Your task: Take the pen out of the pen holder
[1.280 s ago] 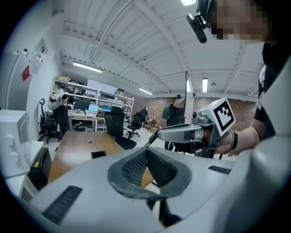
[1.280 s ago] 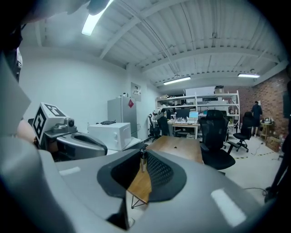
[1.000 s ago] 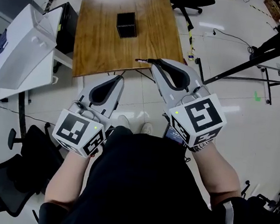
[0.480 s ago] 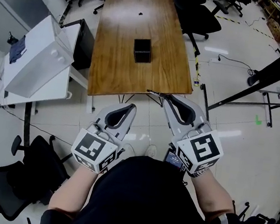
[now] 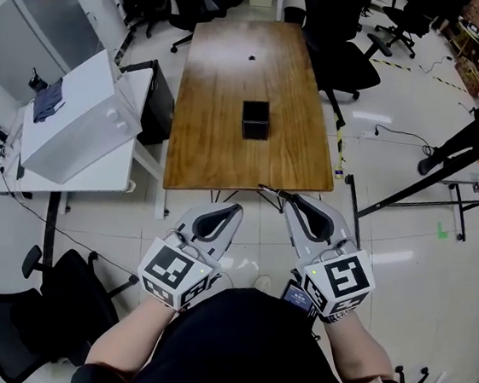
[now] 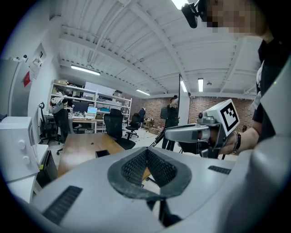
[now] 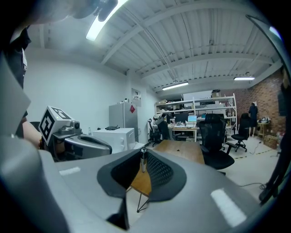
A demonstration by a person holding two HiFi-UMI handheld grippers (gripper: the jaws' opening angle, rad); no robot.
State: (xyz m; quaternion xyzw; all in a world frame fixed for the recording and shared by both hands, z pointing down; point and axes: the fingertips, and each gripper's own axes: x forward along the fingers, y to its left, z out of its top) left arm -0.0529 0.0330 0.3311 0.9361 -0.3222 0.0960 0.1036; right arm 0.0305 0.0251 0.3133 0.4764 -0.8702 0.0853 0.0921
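Observation:
A black square pen holder (image 5: 254, 119) stands in the middle of the long wooden table (image 5: 209, 153). Both grippers hang over the floor, short of the table's near edge. My right gripper (image 5: 293, 198) is shut on a thin dark pen (image 5: 272, 191) that sticks out leftward from its tips. In the right gripper view the pen (image 7: 143, 160) stands upright between the closed pads. My left gripper (image 5: 234, 208) is shut with nothing in it; its pads (image 6: 157, 169) meet in the left gripper view. The right gripper (image 6: 191, 133) shows beside it there.
A white cabinet (image 5: 76, 120) stands left of the table. Black office chairs sit at the lower left (image 5: 22, 325) and beyond the table's right side (image 5: 345, 57). A black stand (image 5: 434, 178) crosses the floor at right. A small dark speck (image 5: 250, 57) lies on the table's far end.
Both grippers have drawn back from the table's near edge toward the body. The table and holder now sit farther off. The right gripper still has the pen.

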